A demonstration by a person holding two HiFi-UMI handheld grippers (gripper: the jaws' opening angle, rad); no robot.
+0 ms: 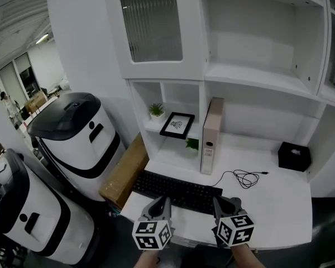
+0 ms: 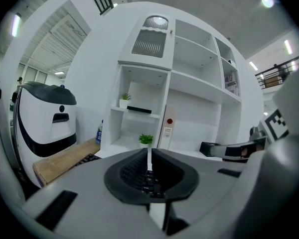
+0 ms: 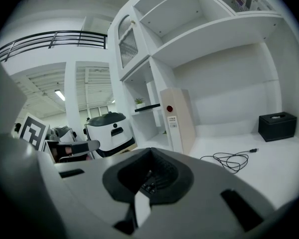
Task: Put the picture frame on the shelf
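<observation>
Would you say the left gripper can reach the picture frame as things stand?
Probably yes: the picture frame sits at the open shelf front, with only the flat keyboard between it and the left gripper.

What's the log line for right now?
picture frame: flat on shelf | left tongs: shut, empty | right tongs: shut, empty

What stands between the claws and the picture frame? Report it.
Nothing visible blocks it. The keyboard lies flat on the desk under the line from the left claw and right claw to the picture frame on the shelf beside a potted plant.
</observation>
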